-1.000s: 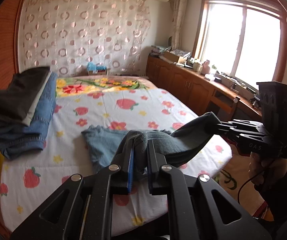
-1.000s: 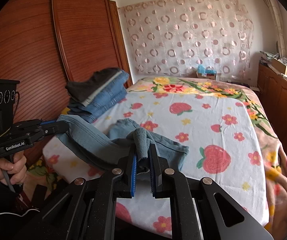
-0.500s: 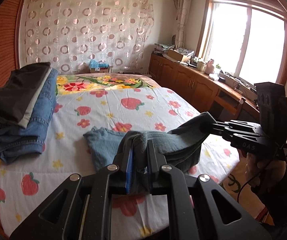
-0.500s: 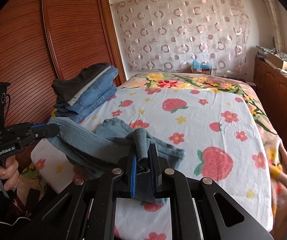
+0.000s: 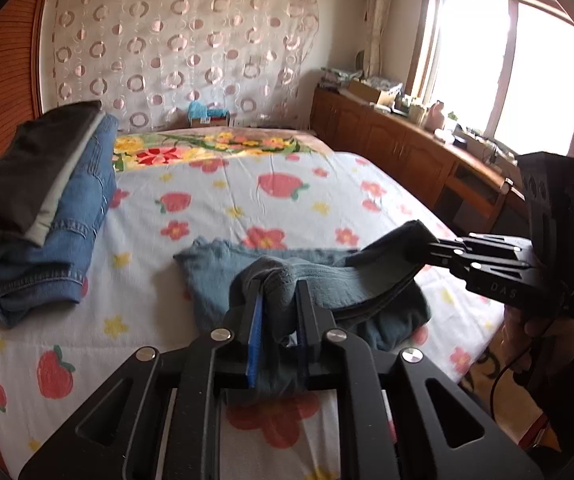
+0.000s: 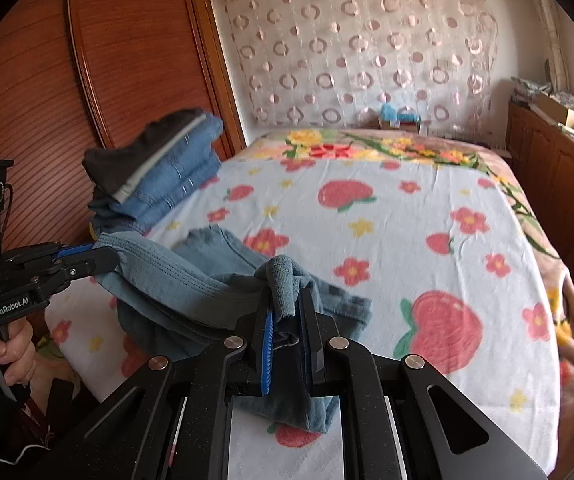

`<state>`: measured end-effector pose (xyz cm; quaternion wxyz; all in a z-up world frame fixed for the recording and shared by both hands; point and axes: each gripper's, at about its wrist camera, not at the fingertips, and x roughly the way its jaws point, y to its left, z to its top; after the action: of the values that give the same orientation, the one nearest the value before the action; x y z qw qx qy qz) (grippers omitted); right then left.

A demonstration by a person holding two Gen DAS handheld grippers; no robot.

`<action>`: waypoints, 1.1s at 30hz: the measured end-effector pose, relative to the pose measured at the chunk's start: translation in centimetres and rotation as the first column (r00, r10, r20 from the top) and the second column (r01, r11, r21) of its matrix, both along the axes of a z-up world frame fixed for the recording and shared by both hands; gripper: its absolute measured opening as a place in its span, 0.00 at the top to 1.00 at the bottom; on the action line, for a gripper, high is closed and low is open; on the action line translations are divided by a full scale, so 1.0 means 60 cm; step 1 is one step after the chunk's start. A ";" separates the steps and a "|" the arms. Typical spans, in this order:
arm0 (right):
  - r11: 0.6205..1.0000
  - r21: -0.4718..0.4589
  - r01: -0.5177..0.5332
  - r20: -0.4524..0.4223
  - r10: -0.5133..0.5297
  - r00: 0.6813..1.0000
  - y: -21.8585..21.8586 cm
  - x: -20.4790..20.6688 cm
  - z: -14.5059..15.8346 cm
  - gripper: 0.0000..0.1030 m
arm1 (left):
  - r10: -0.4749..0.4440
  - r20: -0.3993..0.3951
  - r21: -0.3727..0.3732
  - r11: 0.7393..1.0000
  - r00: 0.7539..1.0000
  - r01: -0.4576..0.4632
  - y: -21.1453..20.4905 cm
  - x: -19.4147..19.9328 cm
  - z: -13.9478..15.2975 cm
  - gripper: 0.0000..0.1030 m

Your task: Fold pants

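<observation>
Grey-blue pants [image 5: 211, 272] lie partly on the flowered bed [image 5: 243, 196], their near edge lifted and stretched between both grippers. My left gripper [image 5: 279, 286] has a bunch of that cloth between its pads; its jaws are opening slightly, though the pads still press the fabric. In the right wrist view the left gripper [image 6: 101, 254] holds the pants' [image 6: 167, 276] left end. My right gripper [image 6: 285, 298] is shut on a rolled fold of the pants. Seen from the left wrist, the right gripper [image 5: 427, 246] pinches the right end.
A stack of folded jeans and dark clothes [image 5: 55, 216] [image 6: 167, 176] sits at the bed's left side by a wooden wardrobe [image 6: 47, 100]. Wooden cabinets [image 5: 391, 148] run under the window on the right. A hand [image 6: 3, 352] grips each tool's handle.
Both grippers have moved forward and down over the bed with the pants still stretched between them. More of the pants now rests on the sheet.
</observation>
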<state>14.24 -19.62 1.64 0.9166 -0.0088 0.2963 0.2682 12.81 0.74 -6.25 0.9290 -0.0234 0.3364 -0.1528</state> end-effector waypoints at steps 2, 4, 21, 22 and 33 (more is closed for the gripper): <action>1.000 -0.009 -0.001 -0.011 0.000 1.000 0.004 0.008 -0.004 0.90 | 0.004 -0.010 0.007 1.000 1.000 -0.004 -0.001 0.000 -0.007 0.84; 1.000 -0.012 0.001 -0.020 -0.001 1.000 0.006 0.012 -0.009 0.90 | 0.008 -0.016 0.019 1.000 1.000 -0.007 0.000 0.000 -0.013 0.75; 0.999 -0.022 0.041 -0.014 -0.042 0.999 -0.015 0.002 -0.013 0.83 | 0.033 -0.079 0.037 0.999 0.996 -0.030 0.034 -0.012 -0.061 0.50; 0.999 -0.017 0.043 -0.013 -0.044 0.999 -0.020 -0.001 -0.011 0.82 | 0.036 -0.080 0.037 0.999 0.996 -0.033 0.037 -0.015 -0.062 0.50; 0.997 -0.073 0.040 -0.059 -0.044 0.997 -0.061 -0.024 -0.042 0.73 | 0.086 -0.097 0.070 0.994 0.992 -0.079 0.065 -0.011 -0.079 0.50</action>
<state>12.83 -23.29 -0.90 0.9117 -0.0272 0.3336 0.2382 12.17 4.62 -11.00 0.9168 -0.0144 0.3860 -0.1016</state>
